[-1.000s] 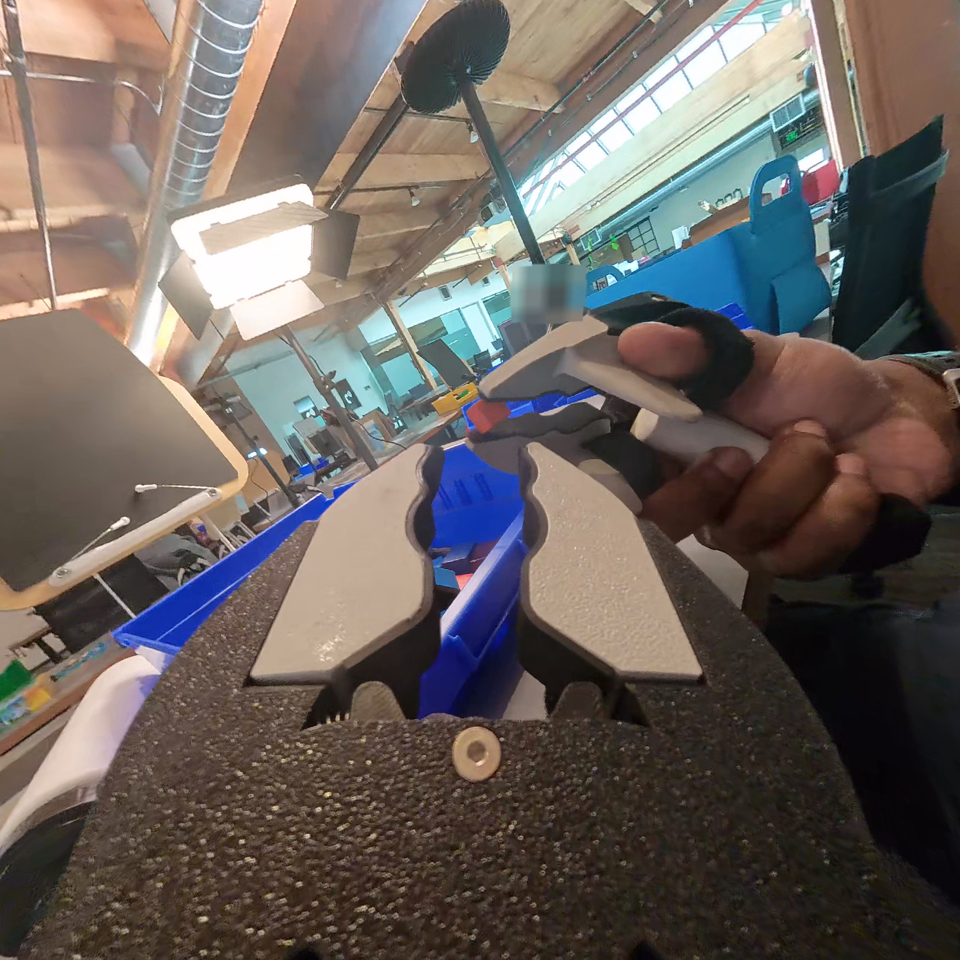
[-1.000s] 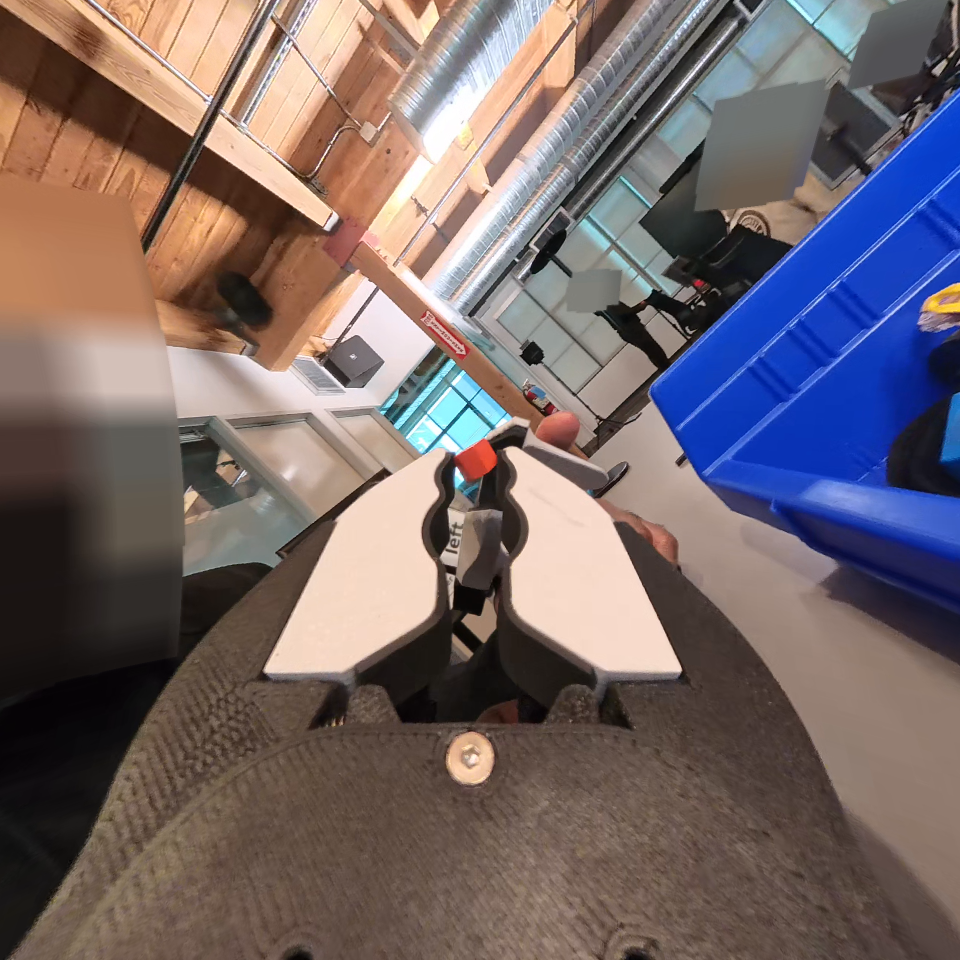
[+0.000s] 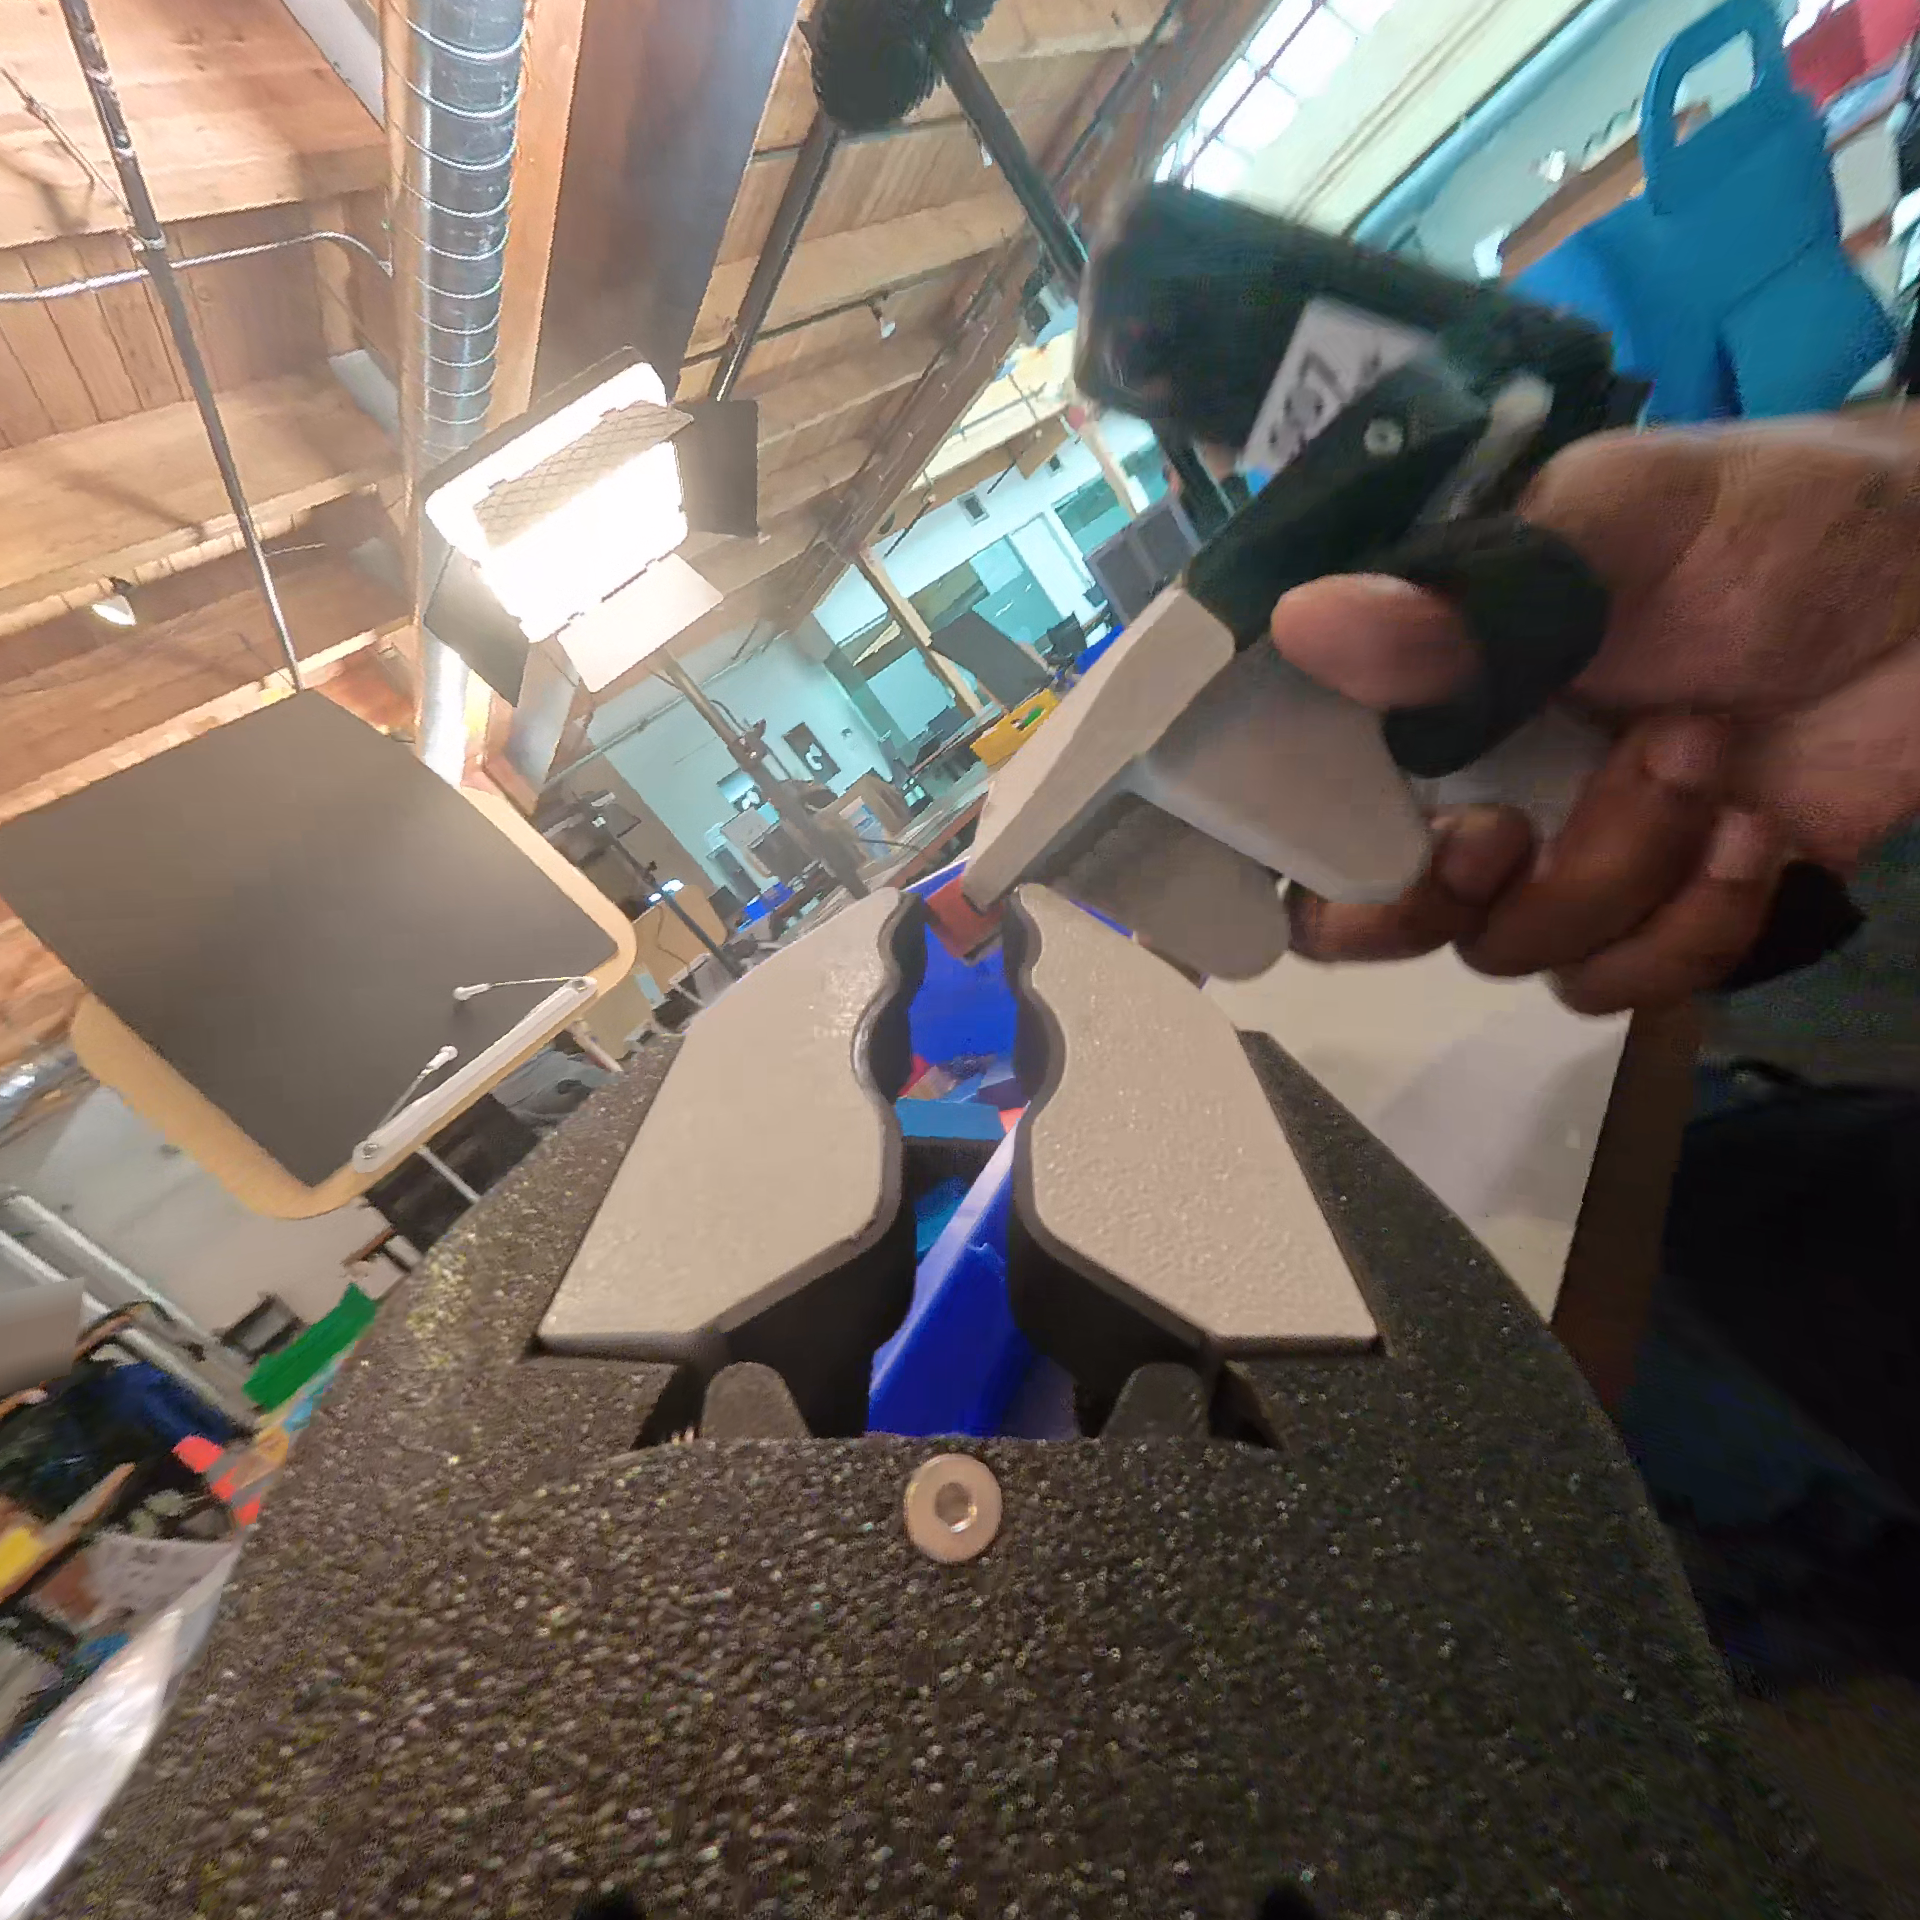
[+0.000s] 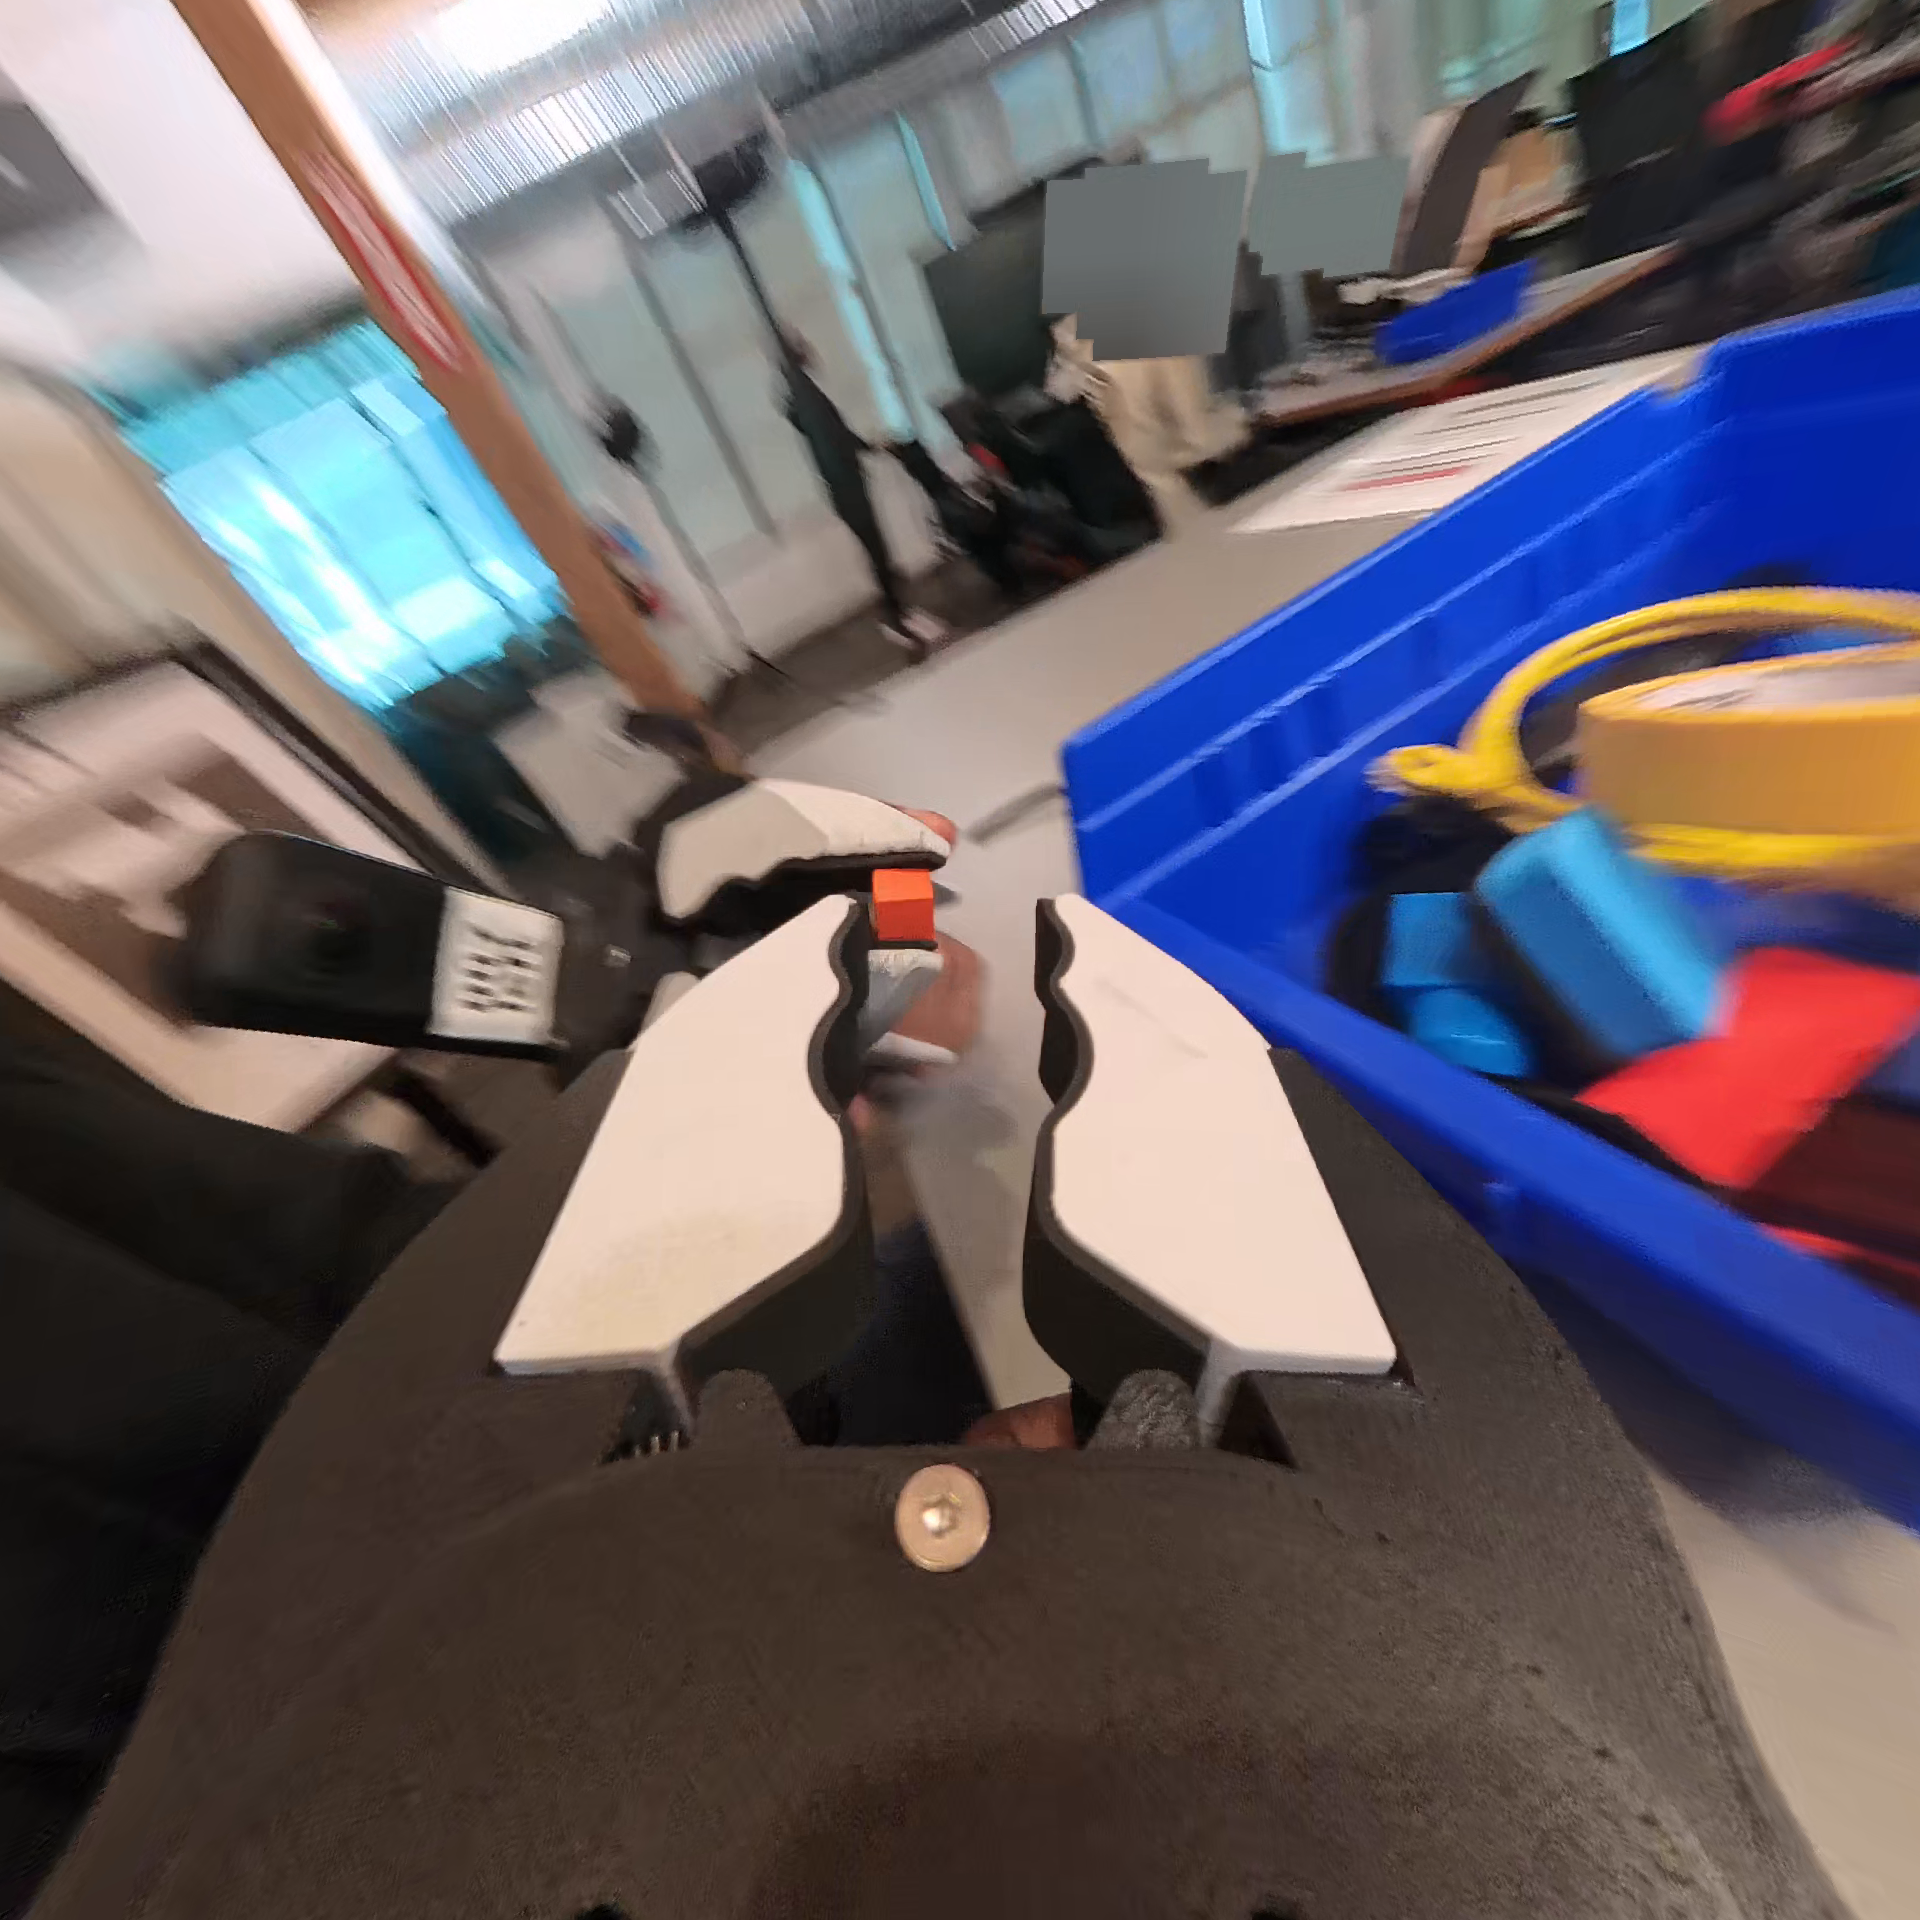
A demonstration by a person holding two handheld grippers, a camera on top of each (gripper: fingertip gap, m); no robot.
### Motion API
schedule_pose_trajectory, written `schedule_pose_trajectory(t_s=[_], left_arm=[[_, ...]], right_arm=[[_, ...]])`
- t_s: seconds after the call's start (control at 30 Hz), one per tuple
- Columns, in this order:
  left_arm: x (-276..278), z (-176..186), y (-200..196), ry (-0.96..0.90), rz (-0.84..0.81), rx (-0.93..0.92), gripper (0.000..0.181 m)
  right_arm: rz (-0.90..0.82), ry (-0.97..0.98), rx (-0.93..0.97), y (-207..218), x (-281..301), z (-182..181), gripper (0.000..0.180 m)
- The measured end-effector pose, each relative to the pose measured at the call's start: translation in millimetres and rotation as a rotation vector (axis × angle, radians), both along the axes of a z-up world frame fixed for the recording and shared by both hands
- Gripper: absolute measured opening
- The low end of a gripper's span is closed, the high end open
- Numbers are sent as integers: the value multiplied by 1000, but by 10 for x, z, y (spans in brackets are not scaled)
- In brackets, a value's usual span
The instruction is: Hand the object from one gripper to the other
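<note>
Left wrist view: my left gripper [image 3: 962, 908] is pinching the orange cube [image 3: 956, 925] between its fingertips, held up in the air. One finger of my right gripper [image 4: 945, 914] reaches in from the right and sits against the cube; my right hand [image 3: 1683, 727] grips that tool. The right wrist view confirms it: the right jaws are spread wide, with the cube just beside the left-hand fingertip. A blue bin [image 4: 1299, 727] lies near on the right, holding a yellow tape roll [image 4: 1745, 748] and blue and red blocks.
</note>
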State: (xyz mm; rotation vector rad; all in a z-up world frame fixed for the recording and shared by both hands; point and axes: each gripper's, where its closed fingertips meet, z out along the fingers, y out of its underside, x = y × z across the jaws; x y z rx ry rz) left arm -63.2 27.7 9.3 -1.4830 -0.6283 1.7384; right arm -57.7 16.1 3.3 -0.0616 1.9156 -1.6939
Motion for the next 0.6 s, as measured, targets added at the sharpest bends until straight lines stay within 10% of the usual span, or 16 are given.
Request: schedule_pose_trajectory(t_s=[0.6], left_arm=[[120, -1, 176, 58, -48, -212, 15]], right_arm=[[115, 145, 75, 198, 221, 12, 10]])
